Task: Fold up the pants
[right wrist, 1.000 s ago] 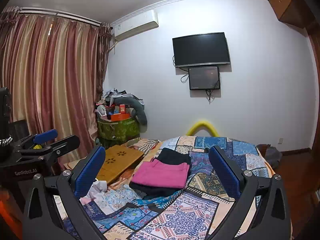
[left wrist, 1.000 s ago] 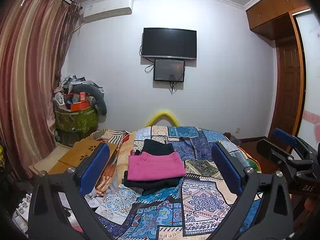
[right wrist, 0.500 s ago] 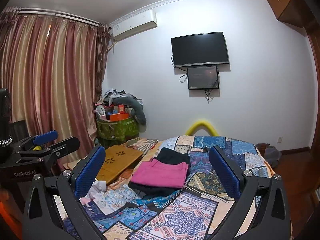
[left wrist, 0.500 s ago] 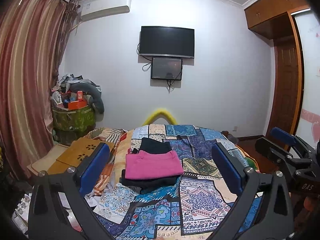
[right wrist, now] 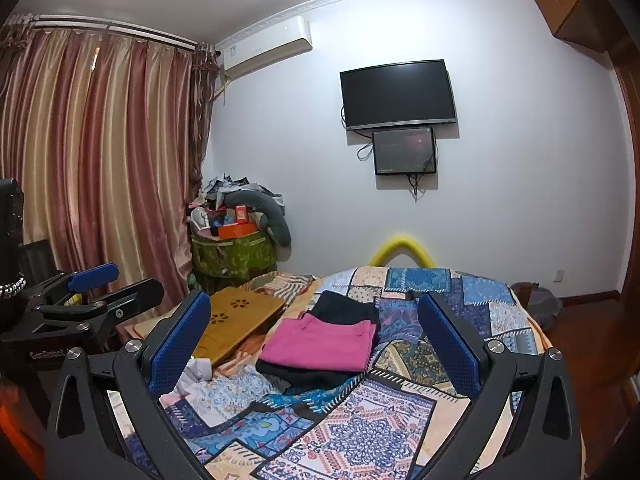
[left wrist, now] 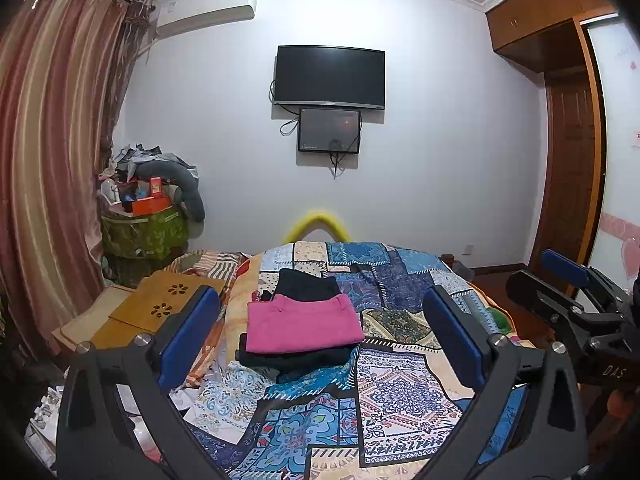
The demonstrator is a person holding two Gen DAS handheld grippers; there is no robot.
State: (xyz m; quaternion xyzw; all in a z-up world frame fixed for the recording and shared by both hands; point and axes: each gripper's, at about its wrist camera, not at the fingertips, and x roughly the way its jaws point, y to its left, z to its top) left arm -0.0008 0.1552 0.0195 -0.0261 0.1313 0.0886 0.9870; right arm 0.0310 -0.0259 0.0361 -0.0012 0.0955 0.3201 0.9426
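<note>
I hold my left tool (left wrist: 320, 344) wide with nothing between its blue pads, and my right tool (right wrist: 316, 348) just as wide and empty, both raised above the near end of the bed (left wrist: 400, 392). Over the last second both views have barely drifted, so I read this as a pause: the pink pants (left wrist: 302, 322) lie already folded flat on a dark folded garment (left wrist: 296, 356), with another dark piece (left wrist: 306, 285) just behind them, all well apart from either tool. That suggests this fold is done. The left view shows the right tool at its right edge and the wooden door (left wrist: 568, 176); the right view instead shows the left tool at its left edge and the full curtain (right wrist: 100, 160).
</note>
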